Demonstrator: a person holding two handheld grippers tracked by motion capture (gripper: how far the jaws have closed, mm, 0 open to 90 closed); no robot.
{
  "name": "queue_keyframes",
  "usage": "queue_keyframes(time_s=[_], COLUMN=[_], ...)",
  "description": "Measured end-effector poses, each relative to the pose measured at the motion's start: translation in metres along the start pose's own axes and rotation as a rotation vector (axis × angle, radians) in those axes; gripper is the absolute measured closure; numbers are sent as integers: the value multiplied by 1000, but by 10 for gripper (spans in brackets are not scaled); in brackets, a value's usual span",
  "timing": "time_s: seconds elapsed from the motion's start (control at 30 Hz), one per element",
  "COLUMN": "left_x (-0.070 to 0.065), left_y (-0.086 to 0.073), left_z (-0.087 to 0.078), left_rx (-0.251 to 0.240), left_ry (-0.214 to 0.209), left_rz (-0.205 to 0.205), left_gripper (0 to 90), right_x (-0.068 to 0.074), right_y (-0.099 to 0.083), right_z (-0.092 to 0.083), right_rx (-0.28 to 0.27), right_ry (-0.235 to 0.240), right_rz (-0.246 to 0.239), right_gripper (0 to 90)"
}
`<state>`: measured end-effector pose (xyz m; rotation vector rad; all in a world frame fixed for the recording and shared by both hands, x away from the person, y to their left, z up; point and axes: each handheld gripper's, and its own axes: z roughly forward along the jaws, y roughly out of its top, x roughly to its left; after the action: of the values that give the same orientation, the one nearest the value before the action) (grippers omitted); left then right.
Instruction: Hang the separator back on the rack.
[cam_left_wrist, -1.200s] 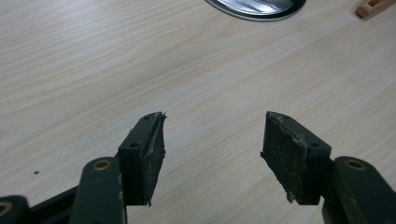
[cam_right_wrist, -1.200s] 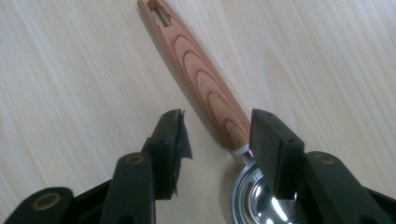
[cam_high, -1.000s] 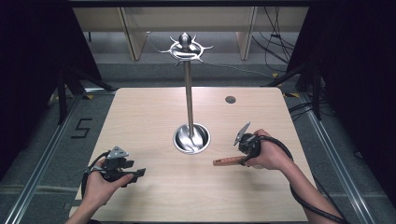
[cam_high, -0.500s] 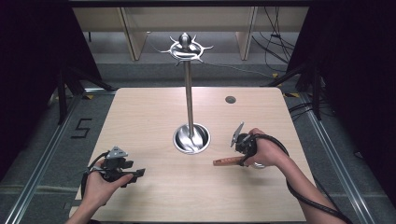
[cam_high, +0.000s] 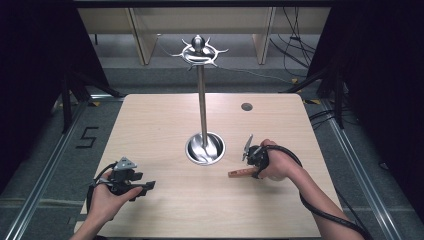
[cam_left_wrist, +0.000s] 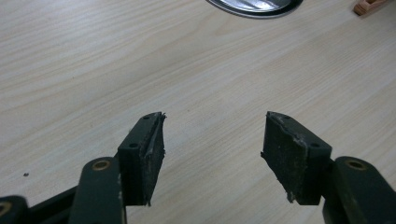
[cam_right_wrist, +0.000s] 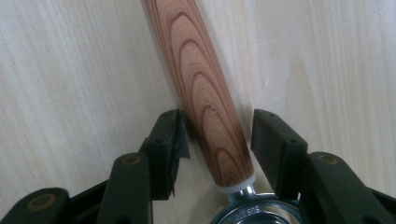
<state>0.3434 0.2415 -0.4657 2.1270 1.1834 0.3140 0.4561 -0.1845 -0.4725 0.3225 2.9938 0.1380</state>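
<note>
— What surrounds the light wooden table (cam_high: 165, 125)?
— Grey carpet floor (cam_high: 45, 150) with a taped "5" (cam_high: 86, 137), black curtains (cam_high: 30, 65) on both sides.
— And behind?
— Pale wooden furniture legs (cam_high: 137, 35) and cables (cam_high: 295, 45) trailing across the floor.

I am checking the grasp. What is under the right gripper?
A wooden handle lies on the table between the right gripper's open fingers. Its metal end is mostly hidden.

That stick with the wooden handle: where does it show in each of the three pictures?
High view: wooden handle lies on the table, right of centre, at the right gripper.
Left gripper view: its end pokes in at the top right corner.
Right gripper view: centre, between the open jaws.
Shared landmark: the steel base.
</note>
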Motion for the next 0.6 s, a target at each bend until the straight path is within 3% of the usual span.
queue_keyframes(time_s=[0.03, 0.07, 0.13, 0.2, 0.23, 0.27, 0.33, 0.5, 0.53, 0.57, 0.6], left_x=[0, -1, -1, -1, -1, 0, 0, 0, -1, -1, -1], left_y=[0, 0, -1, 0, 0, 0, 0, -1, -1, -1, -1], left_z=[1, 2, 2, 2, 2, 1, 2, 2, 2, 2, 2], left_rx=[3, -11, -7, -6, -5, 2, -1, -1, -1, 0, 1], left_ry=[3, -2, -4, 0, -1, 1, -4, -4, -4, -5, -5], left_rz=[1, -18, -14, -14, -12, -2, -12, -6, -6, -4, -5], left_gripper=[378, 378, 378, 378, 378, 378, 378, 378, 378, 378, 378], right_x=[3, 3, 0, -2, -2, 2, -2, -3, -1, -3, 0], right_y=[1, 2, 1, 2, 2, 4, 4, 5, 6, 6, 7], right_z=[-1, -1, 2, 2, 2, 0, 2, 2, 1, 2, 1], right_rx=[15, 17, 13, 16, 16, 36, 32, 42, 59, 54, 62], right_ry=[16, 22, 13, 25, 25, 33, 25, 47, 54, 51, 64], right_rz=[43, 38, -1, -7, -7, 37, -16, -17, 9, -34, -5], right_gripper=[542, 546, 557, 567, 567, 572, 593, 625, 630, 640, 648])
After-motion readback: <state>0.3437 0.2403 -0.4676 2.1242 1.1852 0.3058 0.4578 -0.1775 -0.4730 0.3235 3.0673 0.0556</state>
